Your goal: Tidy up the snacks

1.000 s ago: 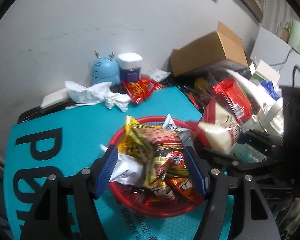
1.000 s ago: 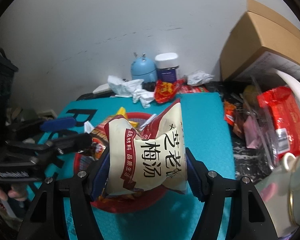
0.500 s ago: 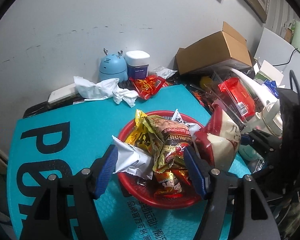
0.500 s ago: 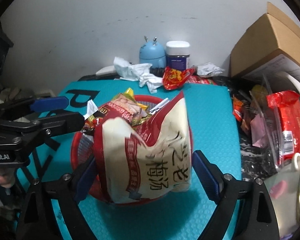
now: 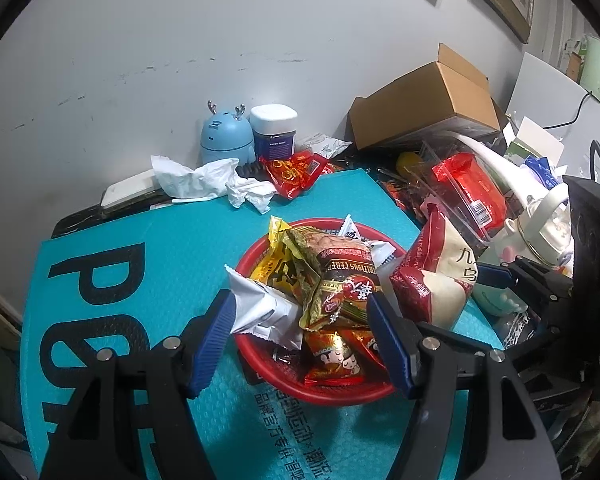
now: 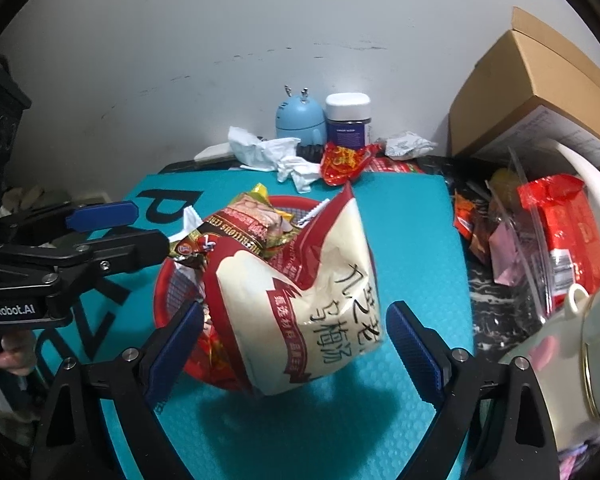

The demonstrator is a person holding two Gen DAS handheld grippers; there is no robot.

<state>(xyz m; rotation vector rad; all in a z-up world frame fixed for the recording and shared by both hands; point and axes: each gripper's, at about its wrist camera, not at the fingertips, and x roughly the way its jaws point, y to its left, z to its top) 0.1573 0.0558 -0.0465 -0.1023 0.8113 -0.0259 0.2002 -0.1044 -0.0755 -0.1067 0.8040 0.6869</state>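
Note:
A red basket (image 5: pixel 332 388) (image 6: pixel 168 300) on the teal mat holds several snack packets. A large cream and red bag (image 6: pixel 300 308) (image 5: pixel 440 276) leans against the basket's right rim. My right gripper (image 6: pixel 296 344) is open, its blue pads apart on either side of the bag, not touching it. My left gripper (image 5: pixel 300 340) is open and empty, just above the basket's near side, with a silver packet (image 5: pixel 260 308) and a gold and brown packet (image 5: pixel 340 280) between its pads.
A red candy packet (image 5: pixel 292 170) (image 6: pixel 344 162), crumpled tissue (image 5: pixel 216 186), a blue deer-shaped gadget (image 5: pixel 226 138) and a white-lidded jar (image 5: pixel 274 132) stand at the back. A cardboard box (image 5: pixel 424 100), a clear bin with red packs (image 6: pixel 560 232) and a kettle (image 6: pixel 580 364) crowd the right.
My right gripper has opened and let go of the cream and red bag, which now rests tilted against the basket. My left gripper has drawn back a little.

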